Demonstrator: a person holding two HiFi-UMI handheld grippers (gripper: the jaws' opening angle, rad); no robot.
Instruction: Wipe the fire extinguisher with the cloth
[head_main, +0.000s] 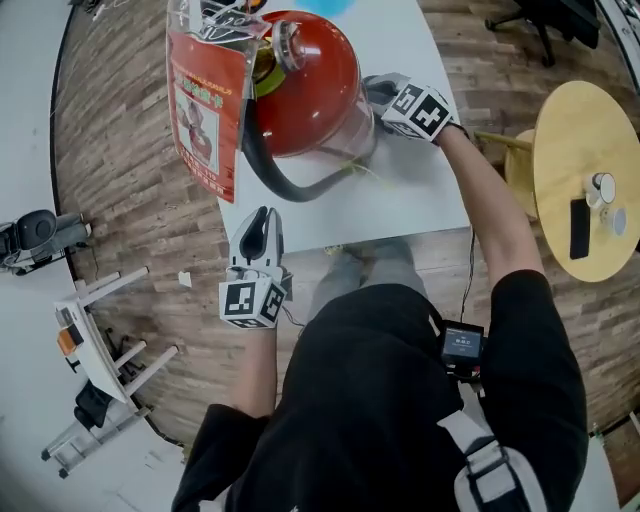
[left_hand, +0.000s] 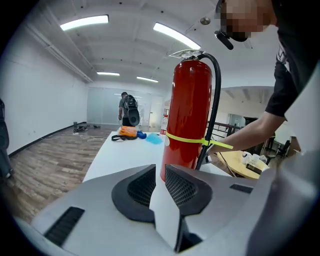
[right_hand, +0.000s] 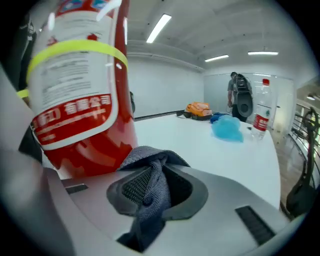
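Right gripper (right_hand: 150, 176): jaws clamped on a bunched grey cloth (right_hand: 148, 192), fabric filling the gap and hanging out the near side. The cloth's far edge sits at the base of the fire extinguisher (right_hand: 75, 100), on its right side; can't confirm actual contact. Left gripper (left_hand: 160, 176): jaws almost together, only a thin slit, nothing in it. It hangs at the near edge of the white table (head_main: 420, 190), pointed at the extinguisher and clear of it. The extinguisher stands upright near the table's near end, red body with a yellow band (right_hand: 75, 50) around it. A black hose (head_main: 290, 185) loops down its near side, and a tag in a clear sleeve (head_main: 205, 110) hangs at its left. The right arm reaches across the near right corner of the table to the cylinder. Far end of the table: blue bag-like thing (right_hand: 227, 127), water bottle (right_hand: 261, 120), orange item (right_hand: 198, 107). A person (left_hand: 127, 110) stands beyond the far end. A round wooden table (head_main: 570, 170) sits off to the right with small items on it.
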